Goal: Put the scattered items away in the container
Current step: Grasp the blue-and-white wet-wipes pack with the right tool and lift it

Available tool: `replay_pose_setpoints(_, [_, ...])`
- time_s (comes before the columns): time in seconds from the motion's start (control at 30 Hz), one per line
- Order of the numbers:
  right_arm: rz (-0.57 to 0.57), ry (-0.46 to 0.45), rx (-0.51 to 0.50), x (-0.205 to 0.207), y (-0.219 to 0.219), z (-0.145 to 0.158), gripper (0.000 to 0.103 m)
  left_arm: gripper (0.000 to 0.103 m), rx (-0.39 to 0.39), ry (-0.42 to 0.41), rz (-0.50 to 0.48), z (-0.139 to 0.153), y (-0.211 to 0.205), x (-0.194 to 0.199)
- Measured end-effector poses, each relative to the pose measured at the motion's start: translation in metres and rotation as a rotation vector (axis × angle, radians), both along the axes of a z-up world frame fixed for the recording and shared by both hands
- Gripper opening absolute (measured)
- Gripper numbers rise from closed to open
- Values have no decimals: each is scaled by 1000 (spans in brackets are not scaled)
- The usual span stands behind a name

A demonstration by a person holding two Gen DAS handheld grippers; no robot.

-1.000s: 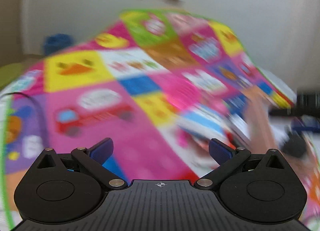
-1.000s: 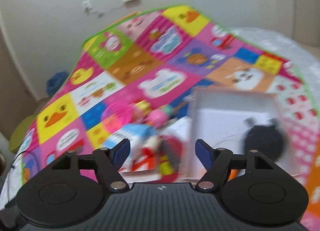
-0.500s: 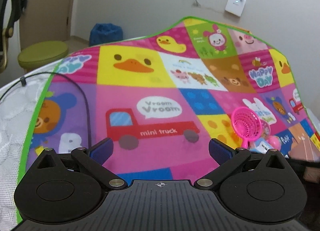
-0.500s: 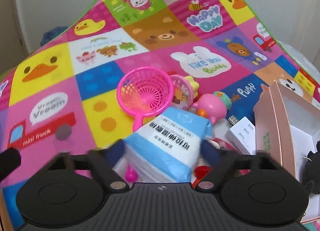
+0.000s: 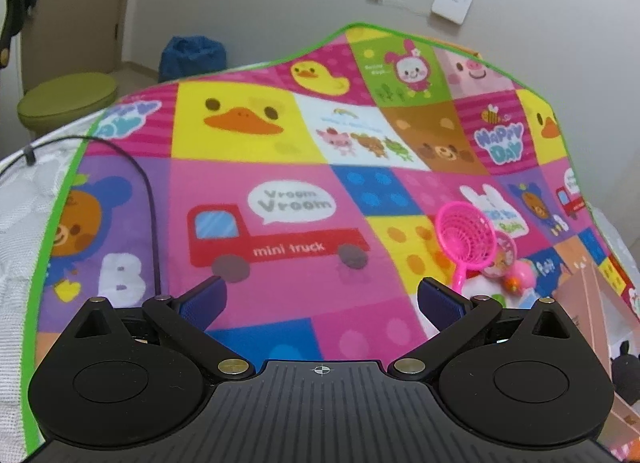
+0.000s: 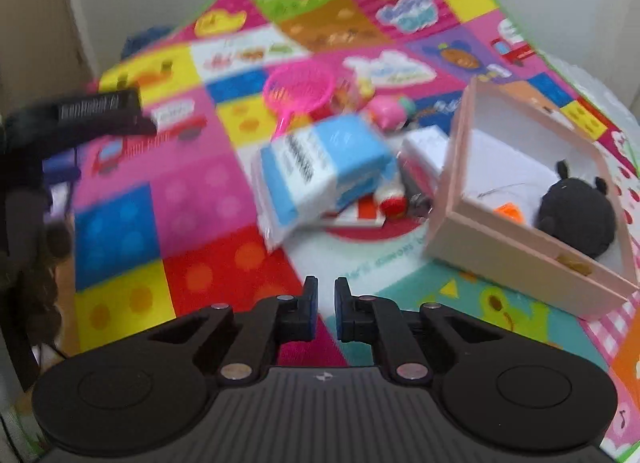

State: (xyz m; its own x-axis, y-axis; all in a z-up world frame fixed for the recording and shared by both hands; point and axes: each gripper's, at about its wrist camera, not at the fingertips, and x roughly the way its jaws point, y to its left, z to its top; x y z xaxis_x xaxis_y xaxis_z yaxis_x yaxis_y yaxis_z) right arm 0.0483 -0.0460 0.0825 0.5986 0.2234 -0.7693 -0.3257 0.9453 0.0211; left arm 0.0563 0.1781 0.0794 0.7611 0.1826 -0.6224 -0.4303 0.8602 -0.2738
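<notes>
Here my right tool (image 6: 326, 305) hangs nearly closed and empty above the play mat (image 6: 192, 191), while my left tool (image 5: 322, 301) is spread wide. The blue-and-white pack (image 6: 320, 171) lies beside the pink box (image 6: 516, 251), which holds a black plush (image 6: 576, 219).

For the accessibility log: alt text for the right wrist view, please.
The right gripper, nearly shut and empty, hovers over a colourful play mat. Ahead lie a blue-and-white packet and pink net scoop; a pink box holds a black plush.
</notes>
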Motion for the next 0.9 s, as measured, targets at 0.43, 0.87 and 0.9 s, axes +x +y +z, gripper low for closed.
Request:
replay_pose_setpoints(0.43, [-214,-27,72,106,63,-17,101,103,96,-20,30,-13,2,5])
replay_pose_setpoints(0.87, [6,-66,-26,-30,-2,-20,62,103,78,17,-217,-29,-28,16])
replay_pose_setpoints(0.9, [-19,-74,-31,-40,-12,-19,62,103,83,24,-261,-30,-35,16])
